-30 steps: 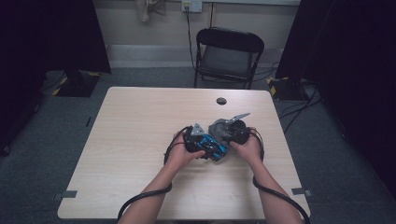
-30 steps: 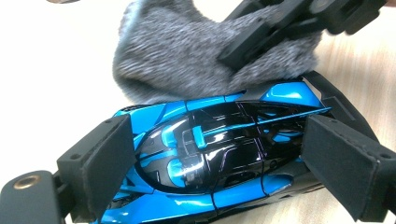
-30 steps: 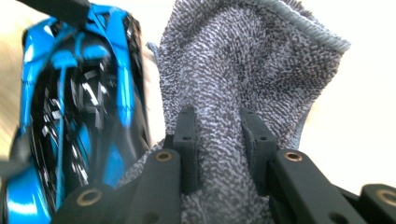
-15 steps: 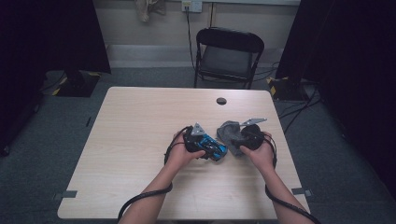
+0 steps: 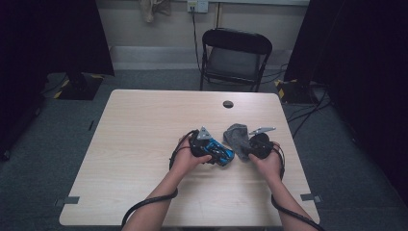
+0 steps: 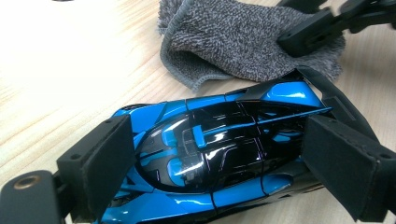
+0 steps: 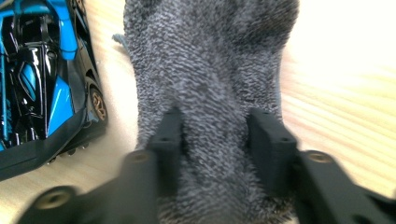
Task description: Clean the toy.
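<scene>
Two grippers are at work side by side near the front middle of the pale wooden table (image 5: 144, 125), each in one of the person's hands. The left gripper (image 6: 219, 163) clamps a glossy blue-and-black toy sports car (image 6: 219, 149) lengthwise: one black pad presses on each end of it, the car's roof facing the camera between them, its wheels down on the wood. In the high view that left gripper (image 5: 208, 147) and the car (image 5: 222, 154) sit just beside the right one.

Beyond the car, touching its far end, lies a grey fuzzy terry cloth (image 6: 247, 42), bunched in a soft heap. The right gripper (image 7: 215, 135) is on it, and its jaws have just been closing: the two pads now pinch a ridge of the cloth (image 7: 210, 70) between them, the pile bulging up around both. From above, the right gripper (image 5: 257, 144) rests at the near edge of the cloth (image 5: 236, 134).

Farther off, past both claws, a small black round disc (image 5: 228, 104) lies near the table's far edge. Behind the table stands a black folding chair (image 5: 235, 55).
</scene>
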`<state>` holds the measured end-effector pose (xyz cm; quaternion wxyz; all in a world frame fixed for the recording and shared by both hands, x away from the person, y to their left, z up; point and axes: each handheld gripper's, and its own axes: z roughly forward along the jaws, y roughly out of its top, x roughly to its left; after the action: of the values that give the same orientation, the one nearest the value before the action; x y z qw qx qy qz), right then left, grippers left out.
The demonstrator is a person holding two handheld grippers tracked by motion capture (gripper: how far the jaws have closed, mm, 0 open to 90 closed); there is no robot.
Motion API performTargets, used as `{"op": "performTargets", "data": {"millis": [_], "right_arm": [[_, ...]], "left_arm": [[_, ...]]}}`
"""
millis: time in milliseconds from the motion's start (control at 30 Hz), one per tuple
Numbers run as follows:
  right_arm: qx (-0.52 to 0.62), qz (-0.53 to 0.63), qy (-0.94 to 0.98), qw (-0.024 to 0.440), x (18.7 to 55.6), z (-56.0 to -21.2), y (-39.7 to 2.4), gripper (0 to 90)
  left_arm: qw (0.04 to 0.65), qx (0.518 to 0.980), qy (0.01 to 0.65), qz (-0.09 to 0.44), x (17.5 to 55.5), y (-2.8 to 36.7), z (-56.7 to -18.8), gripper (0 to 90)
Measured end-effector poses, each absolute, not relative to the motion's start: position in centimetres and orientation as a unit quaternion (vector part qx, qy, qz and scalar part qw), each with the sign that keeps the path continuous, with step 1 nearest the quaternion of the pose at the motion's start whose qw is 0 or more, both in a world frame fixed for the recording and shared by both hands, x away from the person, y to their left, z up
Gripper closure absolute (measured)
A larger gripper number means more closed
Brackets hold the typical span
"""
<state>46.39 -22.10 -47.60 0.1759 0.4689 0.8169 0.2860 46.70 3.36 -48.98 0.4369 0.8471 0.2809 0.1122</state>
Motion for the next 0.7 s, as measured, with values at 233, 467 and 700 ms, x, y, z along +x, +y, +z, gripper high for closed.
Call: {"op": "performTargets", "data": {"millis": [233,467,700], "right_arm": [[0.469,0.295,0.816,0.163,48.0,-46.1,-21.5,77.5],[0.446,0.320,0.817,0.176,50.3,-44.8,-18.8,77.9],[0.426,0.317,0.830,0.170,51.9,-46.0,-14.8,77.8]], "left_arm": [[0.440,0.846,0.279,0.111,46.7,3.4,-49.0,9.5],[0.445,0.846,0.274,0.110,46.9,3.4,-49.1,9.5],[0.453,0.843,0.270,0.109,46.9,3.5,-49.2,9.5]]}}
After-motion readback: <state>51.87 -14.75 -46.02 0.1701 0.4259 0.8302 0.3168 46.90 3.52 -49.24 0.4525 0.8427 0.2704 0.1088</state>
